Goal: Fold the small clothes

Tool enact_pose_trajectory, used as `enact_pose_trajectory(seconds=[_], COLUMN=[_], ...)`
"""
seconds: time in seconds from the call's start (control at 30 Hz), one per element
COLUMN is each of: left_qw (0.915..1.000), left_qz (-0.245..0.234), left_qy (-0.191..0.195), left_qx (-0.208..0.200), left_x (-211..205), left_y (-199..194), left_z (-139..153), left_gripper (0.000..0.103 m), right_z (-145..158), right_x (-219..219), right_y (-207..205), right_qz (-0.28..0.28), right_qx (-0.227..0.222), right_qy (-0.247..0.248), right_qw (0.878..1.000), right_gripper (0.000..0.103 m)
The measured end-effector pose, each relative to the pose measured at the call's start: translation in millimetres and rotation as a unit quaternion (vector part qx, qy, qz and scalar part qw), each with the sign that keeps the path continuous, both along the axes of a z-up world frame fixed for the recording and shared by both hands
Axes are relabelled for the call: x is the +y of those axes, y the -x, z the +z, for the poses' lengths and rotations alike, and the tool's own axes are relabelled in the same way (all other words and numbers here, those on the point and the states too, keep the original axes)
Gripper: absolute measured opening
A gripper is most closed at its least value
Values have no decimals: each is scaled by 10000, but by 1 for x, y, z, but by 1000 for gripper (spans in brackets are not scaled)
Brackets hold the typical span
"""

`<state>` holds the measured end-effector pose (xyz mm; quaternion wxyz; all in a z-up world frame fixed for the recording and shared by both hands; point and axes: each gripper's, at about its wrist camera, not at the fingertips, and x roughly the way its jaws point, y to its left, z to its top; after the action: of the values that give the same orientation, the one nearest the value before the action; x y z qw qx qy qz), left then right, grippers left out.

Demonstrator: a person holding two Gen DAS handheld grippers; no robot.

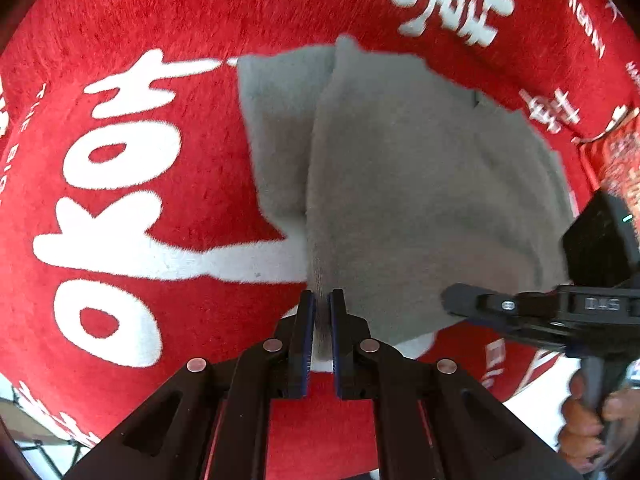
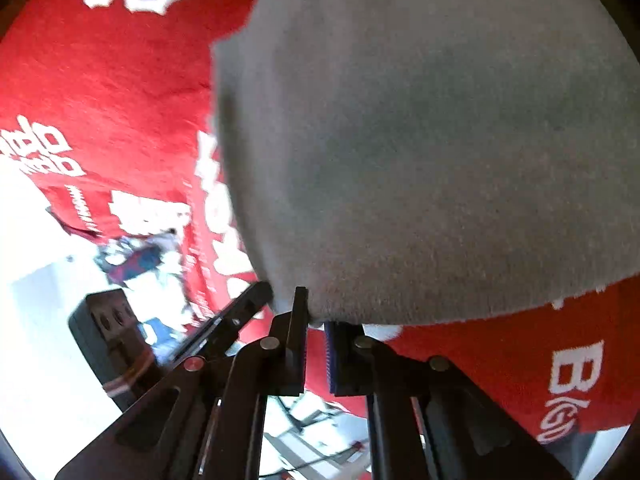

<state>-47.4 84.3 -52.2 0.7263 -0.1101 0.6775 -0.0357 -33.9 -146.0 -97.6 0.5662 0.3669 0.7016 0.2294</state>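
Left wrist view: grey garment pinched at its near edge

A grey garment (image 1: 400, 184) is seen spread on the red cloth (image 1: 120, 20) with white lettering that covers the tabletop. Its long axis runs away from the left gripper (image 1: 322, 300), towards the far lettering; a folded layer is stacked along one side. The near hem is clamped between the left gripper's nearly closed jaws. The right gripper (image 2: 316, 312) is held at the same hem (image 2: 332, 304), jaws narrow, fabric apparently caught between them.
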Motion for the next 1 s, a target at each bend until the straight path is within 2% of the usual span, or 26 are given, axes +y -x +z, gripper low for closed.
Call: enact_pose_trajectory(seconds=[0.1,0.17,0.23,0.37,0.5,0.7,1.0], left_qw=[9995,9988,9989,9987,9982,9979,9963], left_qz=[68,147,273,370,544,518,575], left_qy=[-181,-278,-190,-268,-208,-392,-616], left_qx=[241,371,338,229,138,70,173], left_x=[6,13,22,34,43,40,38], left_y=[8,14,21,28,28,25,25], left_z=[-18,-23,-18,-7,2,9,8], left_gripper=[9,9,9,9,9,10,10], right_z=[-11,-12,-10,-4,8,19,22], right_x=[2,-1,2,12,14,4,22], right_y=[5,8,11,18,21,20,21], right_qz=[26,-1,197,760,1005,1025,1051], right_qx=[140,156,127,-48,-229,-343,-369], right_qy=[252,191,217,568,823,1003,1050], right_qw=[9996,9997,9995,9955,9913,9891,9882], right_gripper=[8,10,12,12,12,12,12])
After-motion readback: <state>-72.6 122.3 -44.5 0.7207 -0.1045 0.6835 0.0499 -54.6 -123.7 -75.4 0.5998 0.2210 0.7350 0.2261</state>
